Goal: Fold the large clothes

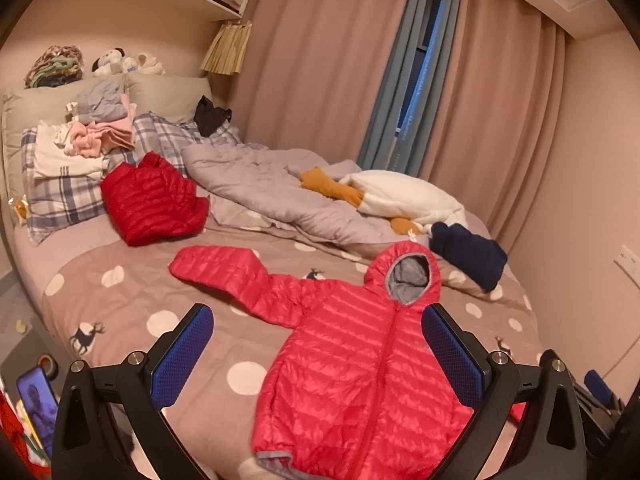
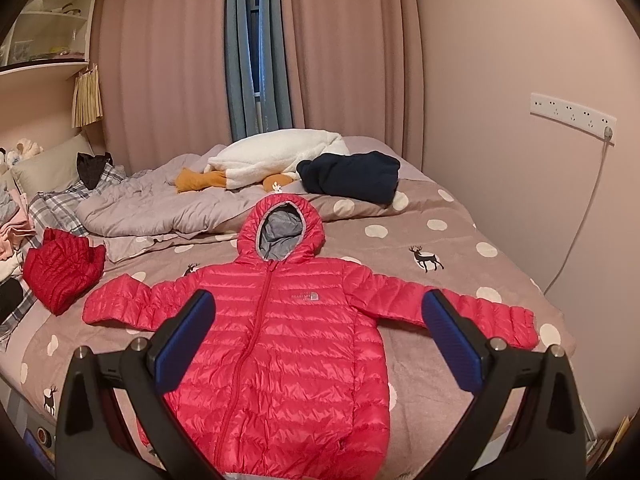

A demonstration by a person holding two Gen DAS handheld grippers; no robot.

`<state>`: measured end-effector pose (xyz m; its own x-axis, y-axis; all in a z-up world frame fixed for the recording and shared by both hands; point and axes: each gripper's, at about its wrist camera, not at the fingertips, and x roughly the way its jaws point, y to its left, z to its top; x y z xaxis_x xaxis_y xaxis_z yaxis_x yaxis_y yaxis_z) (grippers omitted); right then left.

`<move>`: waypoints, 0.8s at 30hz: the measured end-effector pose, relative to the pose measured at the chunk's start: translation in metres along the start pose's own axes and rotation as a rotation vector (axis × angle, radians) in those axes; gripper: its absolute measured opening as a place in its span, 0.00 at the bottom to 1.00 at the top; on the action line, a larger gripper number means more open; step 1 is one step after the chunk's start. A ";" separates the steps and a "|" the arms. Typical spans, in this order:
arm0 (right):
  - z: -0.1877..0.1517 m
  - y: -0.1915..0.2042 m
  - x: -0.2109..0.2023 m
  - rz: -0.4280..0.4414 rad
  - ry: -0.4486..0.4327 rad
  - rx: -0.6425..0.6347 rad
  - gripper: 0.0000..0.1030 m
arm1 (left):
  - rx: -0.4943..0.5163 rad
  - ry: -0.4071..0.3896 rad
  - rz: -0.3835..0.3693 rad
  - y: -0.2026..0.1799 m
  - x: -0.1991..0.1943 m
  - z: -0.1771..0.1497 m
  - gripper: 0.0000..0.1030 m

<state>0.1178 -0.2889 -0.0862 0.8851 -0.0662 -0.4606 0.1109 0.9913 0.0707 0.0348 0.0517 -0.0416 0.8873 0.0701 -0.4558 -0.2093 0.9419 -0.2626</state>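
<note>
Here, left gripper [image 1: 318, 354] and right gripper [image 2: 318, 340] both spread wide and holding nothing, hovering above the red hooded jacket [image 2: 280, 340]. Spread flat and zipped on the bed [image 2: 452, 368], front up, directly ahead of and below the right gripper, between its pads; ahead and slightly right of the left gripper. Likely trouble from here: slick, puffy quilting slipping out of a shallow pinch, or trapped air springing a folded sleeve back open; a pinch too deep catching the polka-dot cover along with the sleeve. Left sleeve [image 1: 240, 276] lying far out beyond the left gripper, so a long drag across the body probably skewing the whole garment. Long axis running away from the grippers, hem nearest, hood [image 2: 280, 224] pointing off toward the curtains [image 2: 340, 48]; sleeves stretched crosswise, one to each side
</note>
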 end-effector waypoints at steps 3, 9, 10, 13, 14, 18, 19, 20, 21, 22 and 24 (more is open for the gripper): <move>0.000 -0.001 -0.001 0.001 -0.001 0.002 1.00 | 0.010 0.001 -0.006 -0.002 -0.002 0.000 1.00; -0.002 -0.005 0.001 0.005 0.007 0.014 1.00 | 0.014 0.001 0.007 -0.002 -0.001 -0.001 1.00; -0.002 -0.006 0.002 0.002 0.010 0.015 1.00 | 0.013 0.001 0.012 -0.002 -0.001 -0.001 1.00; -0.002 -0.009 0.001 0.001 0.006 0.023 1.00 | 0.013 0.006 0.010 -0.003 0.000 -0.003 1.00; -0.002 -0.010 0.001 0.002 0.009 0.026 1.00 | 0.015 0.008 0.005 -0.004 0.000 -0.003 1.00; -0.002 -0.013 0.004 -0.005 0.014 0.024 1.00 | 0.028 0.014 -0.006 -0.009 0.001 -0.004 1.00; -0.002 -0.013 0.005 -0.005 0.014 0.024 1.00 | 0.033 0.018 -0.008 -0.010 0.002 -0.004 1.00; -0.002 -0.014 0.005 -0.004 0.015 0.026 1.00 | 0.035 0.020 -0.009 -0.010 0.002 -0.005 1.00; -0.003 -0.014 0.006 -0.002 0.017 0.028 1.00 | 0.037 0.021 -0.010 -0.011 0.002 -0.005 1.00; -0.003 -0.014 0.006 -0.002 0.019 0.029 1.00 | 0.039 0.021 -0.008 -0.011 0.003 -0.005 1.00; -0.003 -0.015 0.009 -0.006 0.025 0.031 1.00 | 0.038 0.022 -0.006 -0.011 0.003 -0.005 1.00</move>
<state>0.1222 -0.3043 -0.0943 0.8730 -0.0691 -0.4828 0.1306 0.9869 0.0950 0.0380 0.0399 -0.0442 0.8793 0.0578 -0.4727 -0.1880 0.9541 -0.2330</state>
